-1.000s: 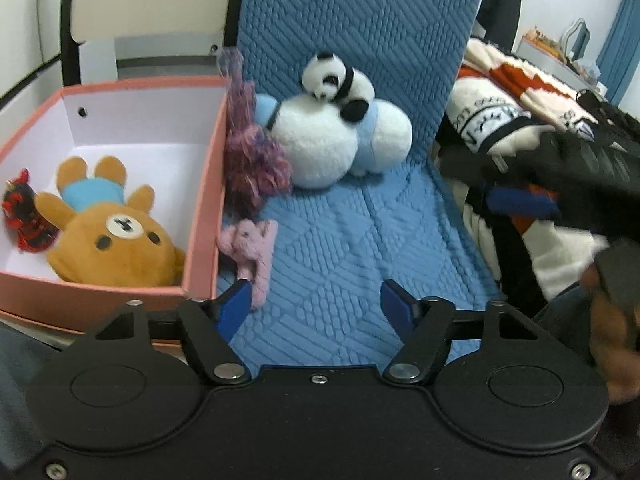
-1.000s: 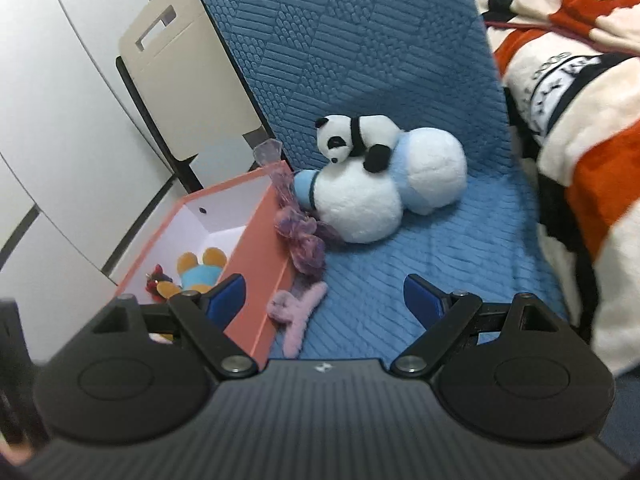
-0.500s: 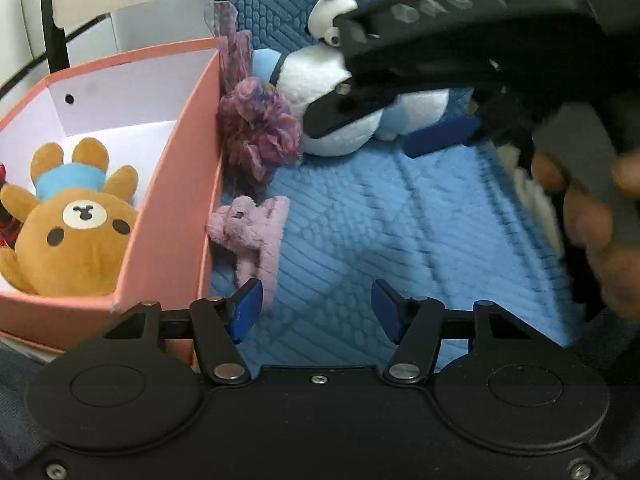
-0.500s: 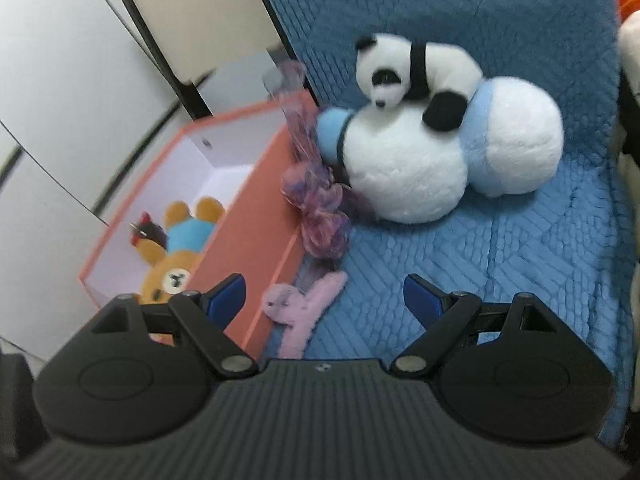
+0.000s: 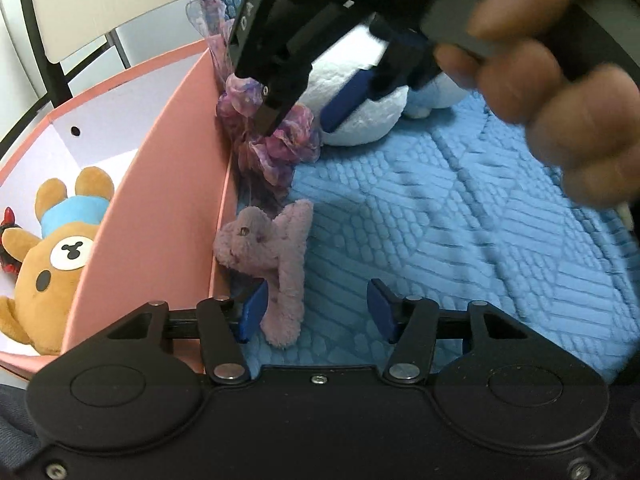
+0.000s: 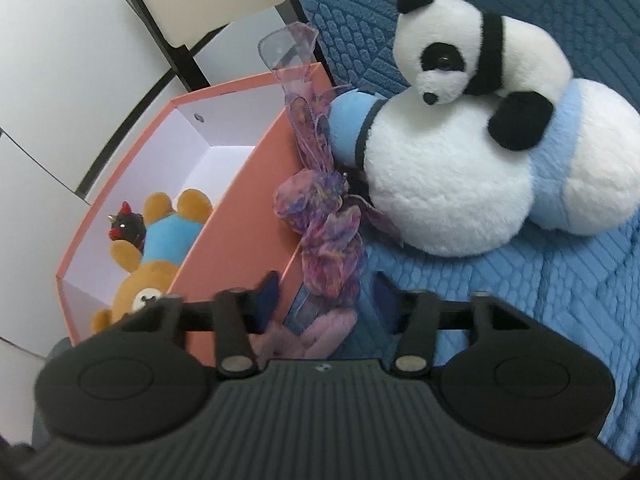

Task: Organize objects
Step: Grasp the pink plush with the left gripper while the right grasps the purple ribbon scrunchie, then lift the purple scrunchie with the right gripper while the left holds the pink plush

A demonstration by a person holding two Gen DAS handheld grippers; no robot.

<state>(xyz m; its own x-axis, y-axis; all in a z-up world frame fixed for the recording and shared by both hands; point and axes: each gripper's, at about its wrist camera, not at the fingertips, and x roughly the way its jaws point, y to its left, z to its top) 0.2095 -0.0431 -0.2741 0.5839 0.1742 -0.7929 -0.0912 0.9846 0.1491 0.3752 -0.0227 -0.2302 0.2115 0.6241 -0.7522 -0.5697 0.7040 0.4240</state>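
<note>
A purple gauze flower bundle (image 6: 326, 240) leans against the outer wall of the pink box (image 6: 236, 216) on the blue cushion. My right gripper (image 6: 326, 300) is open, one finger on each side of the bundle's lower end; in the left wrist view it (image 5: 300, 116) hovers over the bundle (image 5: 280, 148). A small pink plush (image 5: 272, 256) lies by the box. My left gripper (image 5: 316, 308) is open with its left finger (image 5: 252, 312) beside the plush. A brown bear (image 5: 52, 264) and a small red-black toy (image 6: 126, 226) lie in the box.
A panda (image 6: 476, 60) sits on a large white and light-blue plush (image 6: 460, 184) at the back of the blue cushion (image 5: 460, 240). A beige chair back (image 5: 108, 4) stands behind the box. White cabinet panels (image 6: 60, 60) are at the left.
My right gripper has come down and forward to straddle the purple flower bundle, its fingers closer together. My left gripper has moved closer to the pink plush and the box.
</note>
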